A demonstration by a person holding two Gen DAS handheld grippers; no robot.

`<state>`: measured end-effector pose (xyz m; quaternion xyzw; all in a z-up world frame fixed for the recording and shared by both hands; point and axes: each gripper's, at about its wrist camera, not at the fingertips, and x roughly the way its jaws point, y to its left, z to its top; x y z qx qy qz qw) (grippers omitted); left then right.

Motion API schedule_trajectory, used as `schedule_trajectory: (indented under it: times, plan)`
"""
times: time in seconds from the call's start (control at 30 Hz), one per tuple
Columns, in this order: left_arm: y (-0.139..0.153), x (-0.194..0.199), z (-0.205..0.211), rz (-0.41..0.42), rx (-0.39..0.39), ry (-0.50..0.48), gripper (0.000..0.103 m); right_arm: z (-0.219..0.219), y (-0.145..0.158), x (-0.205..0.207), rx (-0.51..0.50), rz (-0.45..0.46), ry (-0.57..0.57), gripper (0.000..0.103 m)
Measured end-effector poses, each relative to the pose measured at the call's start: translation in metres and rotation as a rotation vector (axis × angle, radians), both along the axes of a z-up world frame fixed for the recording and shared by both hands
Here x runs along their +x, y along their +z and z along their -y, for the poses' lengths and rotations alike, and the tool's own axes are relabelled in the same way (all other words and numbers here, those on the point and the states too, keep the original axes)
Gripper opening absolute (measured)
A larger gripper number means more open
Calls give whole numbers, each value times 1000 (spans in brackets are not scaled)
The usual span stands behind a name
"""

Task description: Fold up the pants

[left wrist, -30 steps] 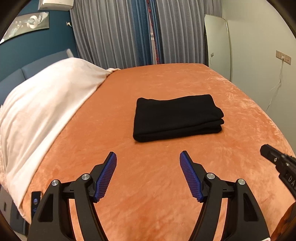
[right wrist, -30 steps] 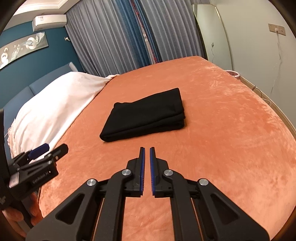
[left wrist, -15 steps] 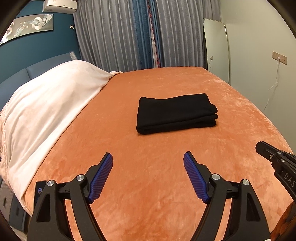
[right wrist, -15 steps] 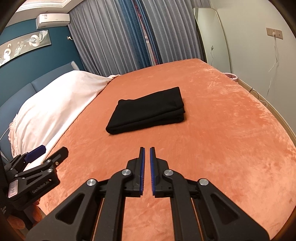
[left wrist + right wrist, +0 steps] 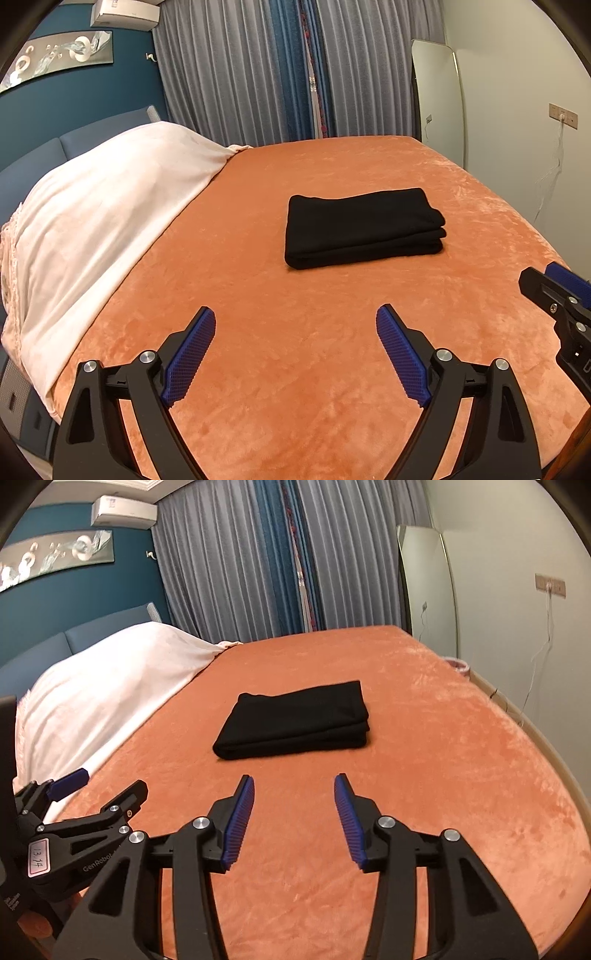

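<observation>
The right gripper (image 5: 293, 779), whose blue ribbed pads stood pressed together half a second ago, now has them spread apart and holds nothing. The left gripper (image 5: 295, 314) is spread wide as before, equally bare. Both hang above the orange bedspread (image 5: 332, 369), well short of the black pants (image 5: 360, 225), and both have drawn slightly further back from the bundle over the last second. With both grippers released and withdrawn, I judge the folding itself finished; this looks like the let-go at the end rather than a reach for another fold.

The pants lie near the middle of the bedspread as a compact rectangular stack, several soft layers showing along the rounded near edge and at the right end. The fabric is matte and dense, probably a knit, though at this distance the weave cannot be made out. The bedspread under the pants is plush velvety pile with mottled brush marks. Left of the pants, a cream blanket (image 5: 99, 221) drapes smoothly over the pillows.
</observation>
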<state>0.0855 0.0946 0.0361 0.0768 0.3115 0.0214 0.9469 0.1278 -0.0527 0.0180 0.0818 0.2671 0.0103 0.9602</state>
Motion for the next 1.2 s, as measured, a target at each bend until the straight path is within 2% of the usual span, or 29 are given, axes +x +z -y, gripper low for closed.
schedule_trajectory:
  times: [0.03, 0.13, 0.2, 0.27, 0.37, 0.6, 0.77, 1.2]
  plan:
    - [-2, 5, -1, -8, -3, -1, 86, -1, -1, 5, -2, 0, -3, 46]
    - [-10, 21, -5, -25, -10, -1, 86, 1, -5, 17, 2, 11, -24, 64]
    - [-13, 28, -5, -33, -19, -4, 86, 3, -10, 27, -1, 9, -39, 72]
    - [-18, 35, -7, -43, -29, -7, 86, 5, -15, 34, 6, 14, -53, 92]
    - [-25, 45, -6, -54, -25, 1, 87, 6, -22, 43, 12, 22, -71, 98]
    - [-39, 60, -10, -87, -41, 21, 87, 9, -36, 68, 43, -34, -84, 98]
    - [-45, 63, -12, -99, -39, 29, 87, 11, -43, 72, 87, -37, -82, 98]
    - [-41, 59, -11, -80, -33, 26, 87, 5, -45, 65, 36, -42, -66, 98]
